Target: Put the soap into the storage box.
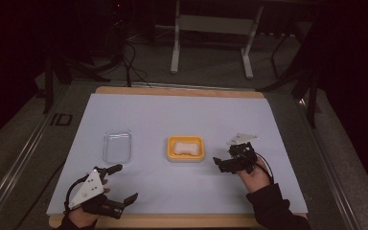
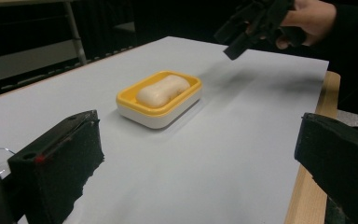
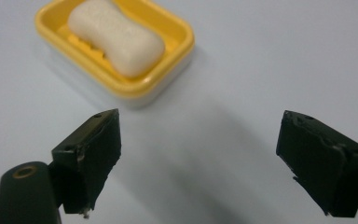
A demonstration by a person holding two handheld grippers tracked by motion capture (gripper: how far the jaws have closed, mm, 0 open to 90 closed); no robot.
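A yellow soap dish [image 1: 171,155] with a white base sits mid-table and holds a pale bar of soap [image 1: 186,147]. Just right of the dish, my right gripper [image 1: 225,155] hovers open and points toward it. In the right gripper view its own black jaws stand wide apart around bare sheet [image 3: 205,149], with the dish [image 3: 177,51] and soap [image 3: 116,37] ahead at upper left. My left gripper [image 1: 124,182] is open near the front left edge. From the left gripper view [image 2: 198,168] the dish [image 2: 140,112] and soap [image 2: 162,90] lie ahead, and the right gripper [image 2: 256,23] is beyond them.
A clear plastic lid or tray [image 1: 116,146] lies flat left of the dish, beyond my left gripper. A white sheet [image 1: 172,115] covers the wooden table [image 1: 172,221], whose edge shows at front and back. Metal stand legs [image 1: 175,52] rise behind the table.
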